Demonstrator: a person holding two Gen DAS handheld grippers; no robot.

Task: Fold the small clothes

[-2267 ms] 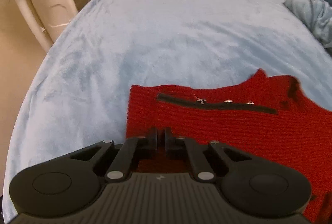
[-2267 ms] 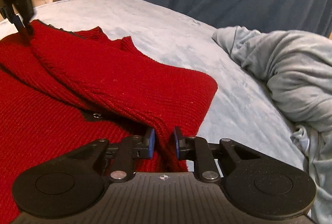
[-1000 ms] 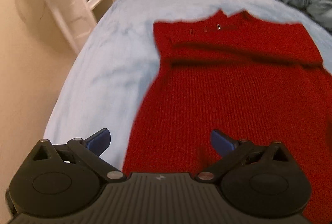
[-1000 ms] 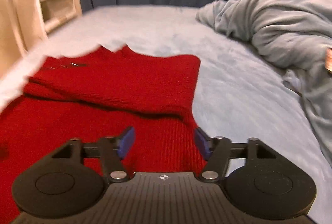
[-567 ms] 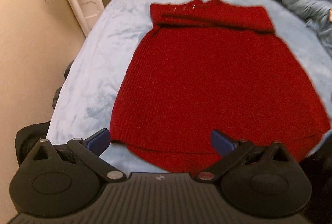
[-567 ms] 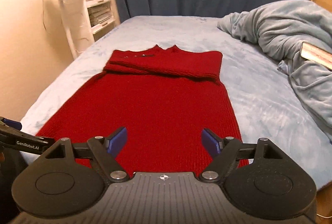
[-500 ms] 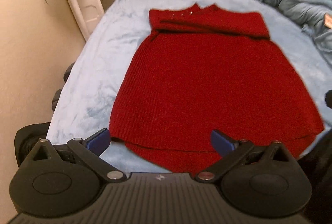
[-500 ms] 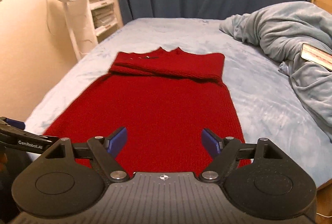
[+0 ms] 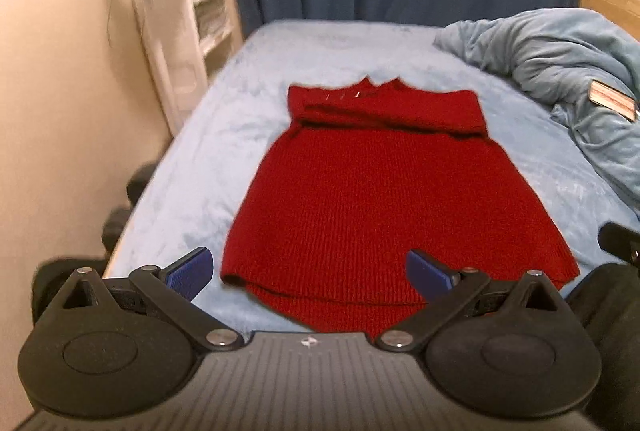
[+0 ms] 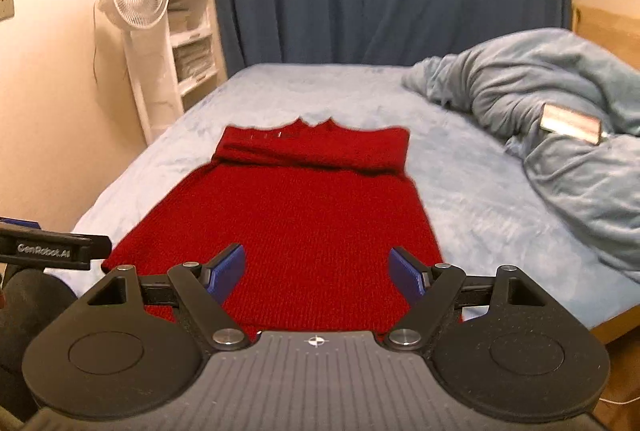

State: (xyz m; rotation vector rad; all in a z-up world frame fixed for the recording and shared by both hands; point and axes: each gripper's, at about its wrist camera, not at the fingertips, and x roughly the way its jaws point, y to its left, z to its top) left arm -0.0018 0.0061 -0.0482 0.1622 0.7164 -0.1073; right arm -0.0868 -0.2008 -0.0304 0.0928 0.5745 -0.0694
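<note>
Red knit sweater (image 9: 384,191) lies flat on the bed (image 9: 224,159), top folded down; both hand-held grippers (image 9: 308,271) (image 10: 316,273), wide and empty, have backed off since.

A bed (image 10: 480,191) covered in a pale blue fleece sheet. A red knitted garment (image 10: 296,215) lies flat on it, and a rumpled blue blanket (image 10: 560,135) is heaped along the right side.

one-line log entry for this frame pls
stage: top fold done, hem not yet folded | red knit garment: flat on bed | left gripper: open, empty | right gripper: open, empty
</note>
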